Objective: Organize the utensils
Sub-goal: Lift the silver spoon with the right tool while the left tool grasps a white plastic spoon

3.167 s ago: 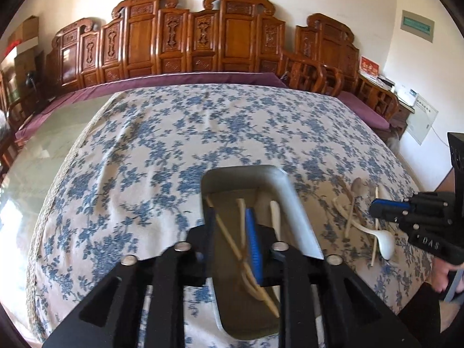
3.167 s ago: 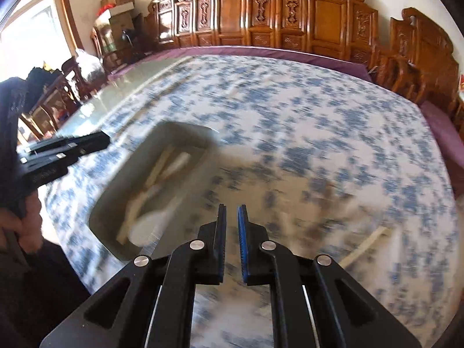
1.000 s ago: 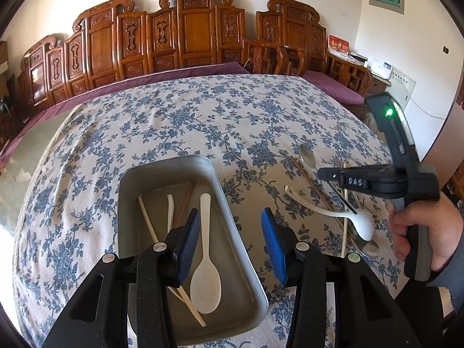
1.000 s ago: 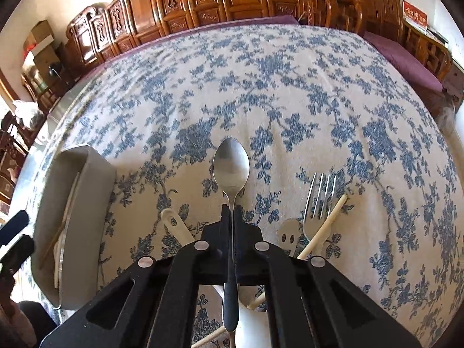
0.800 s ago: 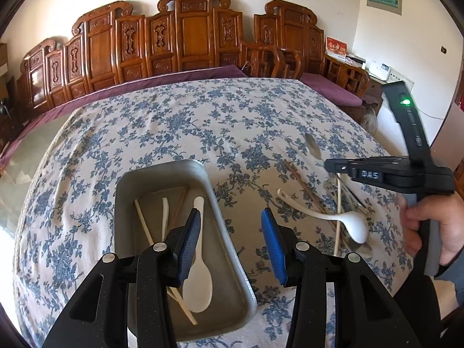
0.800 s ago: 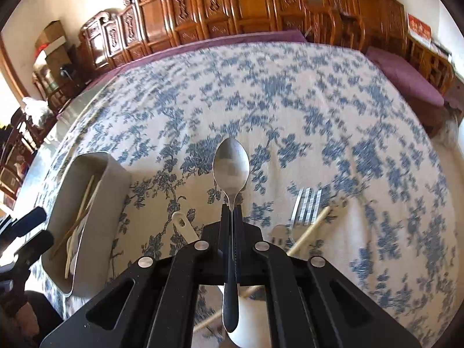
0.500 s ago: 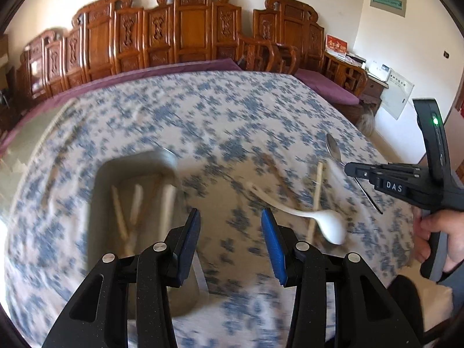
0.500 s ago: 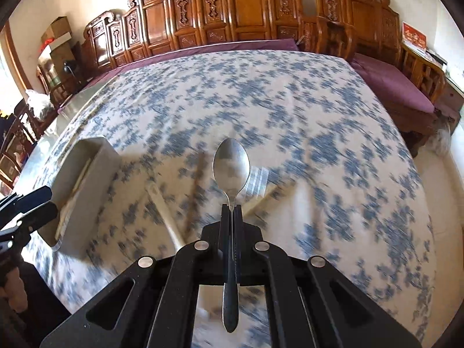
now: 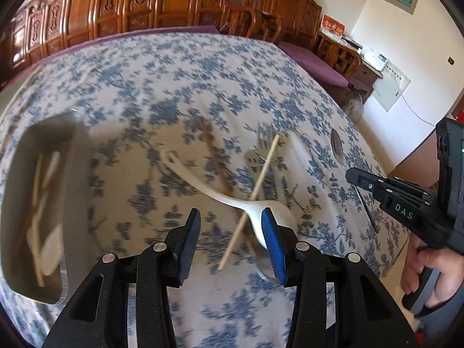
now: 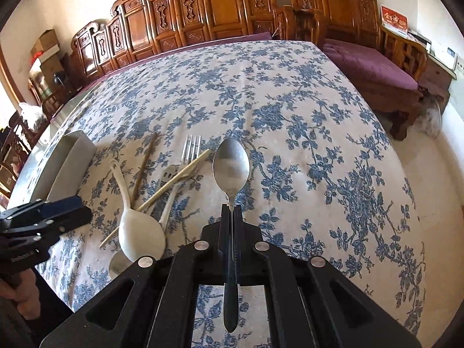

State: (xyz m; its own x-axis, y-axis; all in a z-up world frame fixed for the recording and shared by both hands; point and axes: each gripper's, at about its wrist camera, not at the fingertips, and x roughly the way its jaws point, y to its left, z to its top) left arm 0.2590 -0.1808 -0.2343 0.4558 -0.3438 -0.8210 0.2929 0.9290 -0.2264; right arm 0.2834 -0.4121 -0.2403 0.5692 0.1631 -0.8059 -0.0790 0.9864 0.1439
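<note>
Steel spoon sat clamped in our right hand-held gripper above the tabletop; our left hand-held gripper gaped wide over the white ladle. We feared the thin handle might slip before reaching the tray.

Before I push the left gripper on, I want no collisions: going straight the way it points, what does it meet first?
Probably the pale chopstick lying across the white spoon, directly ahead of the open left gripper; depth is unclear.

I see home dining room: carved wooden chairs at 12 o'clock, floral-cloth table, purple-cushioned bench at 2 o'clock.
</note>
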